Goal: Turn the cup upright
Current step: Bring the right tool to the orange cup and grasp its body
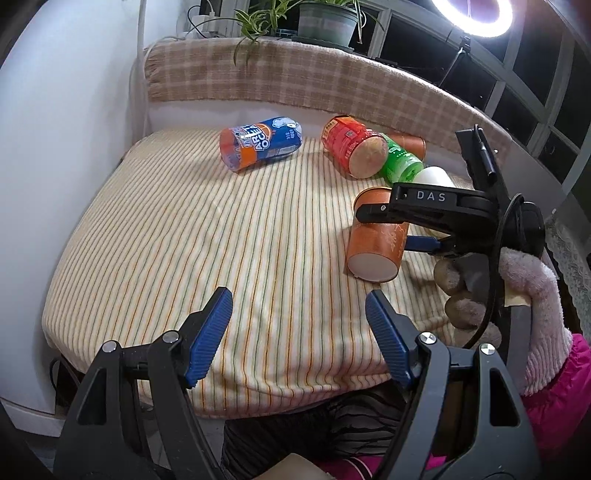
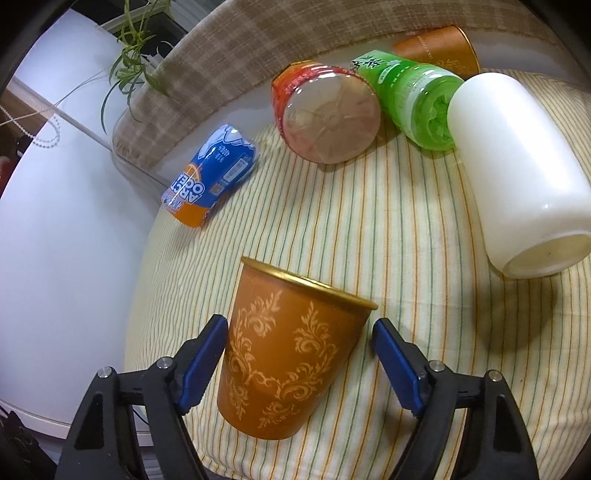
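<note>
Surface, left wrist view: striped cloth covers the bench, and we see a plaid blanket along its far edge with a potted plant behind.
Left tongs: our left tongs hang spread over the near cloth, with nothing between the blue pads.
Right tongs, same view: our right tongs straddle the orange cup, which is tilted with its white base towards this camera; we cannot tell here whether the pads touch it.
Other items: a blue can lies on its side at the far left, well apart from a red bottle, a green bottle and a white cup, all clustered together.

Surface, right wrist view: striped cloth again.
Cup: we see the orange cup between the spread right tongs, gold rim away from the camera; the left pad is at its wall, the right pad is clear of it.
Behind: white cup on its side, green bottle, red bottle, blue can, another orange cup.
</note>
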{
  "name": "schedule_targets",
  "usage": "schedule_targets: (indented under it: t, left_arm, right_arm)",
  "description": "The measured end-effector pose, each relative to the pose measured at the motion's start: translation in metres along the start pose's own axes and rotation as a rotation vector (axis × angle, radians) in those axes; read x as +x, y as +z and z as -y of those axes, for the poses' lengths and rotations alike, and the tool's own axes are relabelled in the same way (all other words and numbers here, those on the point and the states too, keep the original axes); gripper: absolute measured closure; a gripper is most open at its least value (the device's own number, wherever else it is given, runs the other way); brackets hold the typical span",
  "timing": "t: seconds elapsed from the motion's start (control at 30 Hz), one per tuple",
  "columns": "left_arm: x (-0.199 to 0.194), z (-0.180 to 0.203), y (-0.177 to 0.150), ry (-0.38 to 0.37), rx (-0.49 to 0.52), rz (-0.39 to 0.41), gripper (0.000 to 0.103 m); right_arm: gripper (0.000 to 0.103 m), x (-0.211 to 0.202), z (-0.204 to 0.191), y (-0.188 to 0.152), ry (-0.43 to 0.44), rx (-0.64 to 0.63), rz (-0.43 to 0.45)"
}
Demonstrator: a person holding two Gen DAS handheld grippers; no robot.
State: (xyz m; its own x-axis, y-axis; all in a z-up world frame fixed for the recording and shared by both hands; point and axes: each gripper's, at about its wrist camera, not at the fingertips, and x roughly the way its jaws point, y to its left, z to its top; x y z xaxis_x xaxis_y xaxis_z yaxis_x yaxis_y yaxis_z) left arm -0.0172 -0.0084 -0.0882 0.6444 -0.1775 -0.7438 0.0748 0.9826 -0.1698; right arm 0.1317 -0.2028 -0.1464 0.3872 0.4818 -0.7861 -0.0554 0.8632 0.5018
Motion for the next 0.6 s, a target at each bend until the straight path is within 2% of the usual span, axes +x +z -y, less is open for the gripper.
schedule_targets:
  t: [0.1, 0.33, 0.6]
  left_arm:
    - [0.003, 0.001, 0.002, -0.007, 0.002, -0.007, 0.026]
    - [0.008, 0.002, 0.005, -0.018, 0.003, -0.017, 0.026]
    - [0.013, -0.002, 0.009, -0.025, -0.011, -0.021, 0.026]
  right_arm:
    - [0.028, 0.001, 0.002, 0.002, 0.019, 0.004, -0.012]
    - [0.029, -0.004, -0.005, 0.003, 0.013, -0.048, -0.005]
    - [0.032, -0.028, -0.028, 0.001, -0.08, -0.255, 0.109]
